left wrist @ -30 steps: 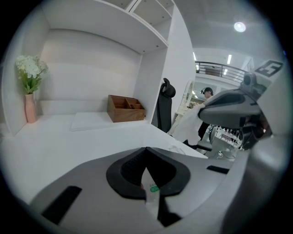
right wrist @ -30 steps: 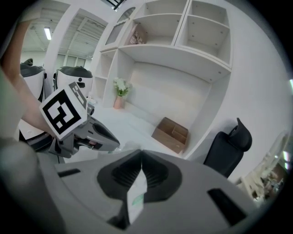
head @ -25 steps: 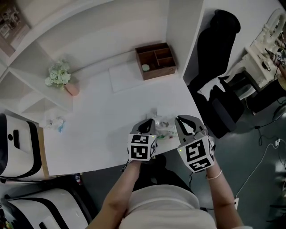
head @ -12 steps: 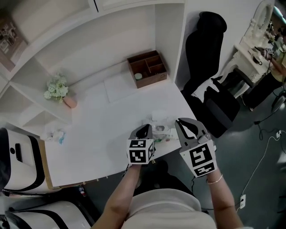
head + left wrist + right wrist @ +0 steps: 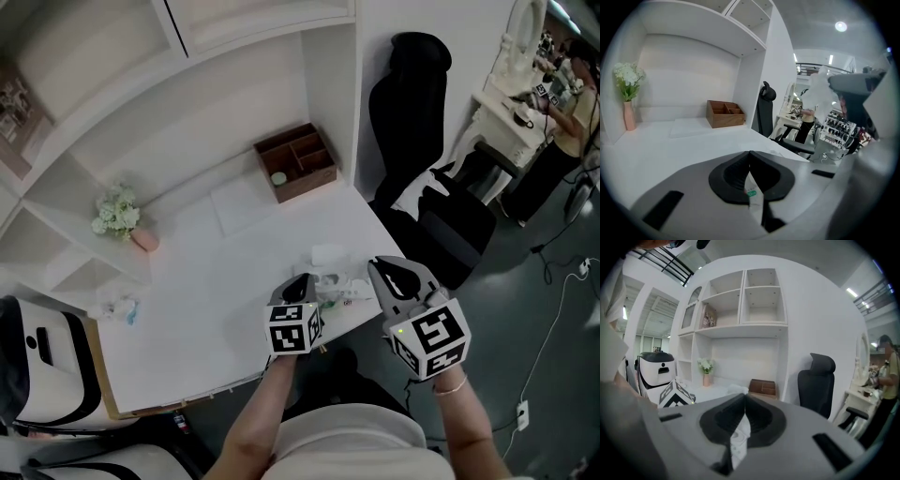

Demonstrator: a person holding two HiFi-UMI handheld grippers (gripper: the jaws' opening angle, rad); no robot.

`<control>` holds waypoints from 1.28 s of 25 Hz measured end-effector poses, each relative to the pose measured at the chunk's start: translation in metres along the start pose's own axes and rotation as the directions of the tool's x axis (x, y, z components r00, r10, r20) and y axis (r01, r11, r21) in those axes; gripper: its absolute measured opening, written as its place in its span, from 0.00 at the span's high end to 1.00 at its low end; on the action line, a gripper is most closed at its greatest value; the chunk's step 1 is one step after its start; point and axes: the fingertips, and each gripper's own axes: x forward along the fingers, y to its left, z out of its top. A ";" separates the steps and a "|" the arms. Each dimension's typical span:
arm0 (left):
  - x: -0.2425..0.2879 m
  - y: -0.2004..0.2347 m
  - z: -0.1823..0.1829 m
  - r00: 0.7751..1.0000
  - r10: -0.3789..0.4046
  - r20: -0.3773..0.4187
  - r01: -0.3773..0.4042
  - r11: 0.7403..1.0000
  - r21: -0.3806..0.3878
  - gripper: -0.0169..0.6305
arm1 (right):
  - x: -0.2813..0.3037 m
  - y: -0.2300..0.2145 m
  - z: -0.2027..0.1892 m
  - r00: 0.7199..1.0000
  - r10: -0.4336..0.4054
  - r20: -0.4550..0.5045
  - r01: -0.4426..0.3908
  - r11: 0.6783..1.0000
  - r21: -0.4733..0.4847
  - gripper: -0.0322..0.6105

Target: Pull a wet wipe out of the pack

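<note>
The wet wipe pack (image 5: 336, 287) lies near the front edge of the white desk (image 5: 206, 281), between my two grippers. My left gripper (image 5: 302, 281) is shut on the pack's edge; in the left gripper view the pack's film with its green label (image 5: 753, 193) shows pinched between the pads. To the pack's right my right gripper (image 5: 382, 267) is raised and shut on a white wipe (image 5: 740, 436). The left gripper view shows that wipe (image 5: 819, 92) hanging below the right gripper (image 5: 855, 86). How far the wipe still reaches into the pack is hidden.
A wooden organiser box (image 5: 295, 161) and a flat white sheet (image 5: 242, 199) sit at the back of the desk. A vase of flowers (image 5: 122, 217) stands at the left shelf. A black chair (image 5: 412, 112) is right of the desk, a white machine (image 5: 37, 356) at its left.
My right gripper has risen and rolled, still shut on the wipe. The left gripper has stayed on the pack. The head view has tilted, showing more of the shelves.
</note>
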 end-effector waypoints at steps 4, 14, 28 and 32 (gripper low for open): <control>-0.001 -0.001 -0.001 1.000 0.001 0.000 -0.001 1.000 0.007 0.98 | -0.005 0.000 0.002 1.000 -0.004 0.013 0.003 1.000 0.029 0.94; -0.001 0.000 -0.002 1.000 0.000 -0.004 0.000 1.000 0.018 0.98 | -0.011 -0.005 0.004 0.999 -0.028 0.040 0.025 0.996 0.083 0.94; 0.000 0.005 -0.004 1.000 0.002 -0.010 -0.002 1.000 0.003 0.98 | -0.011 -0.008 0.007 0.997 -0.048 0.052 0.043 0.995 0.087 0.94; 0.000 0.006 -0.005 1.000 0.000 -0.010 0.001 1.000 0.000 0.98 | -0.009 -0.008 0.007 0.997 -0.052 0.049 0.047 0.995 0.086 0.94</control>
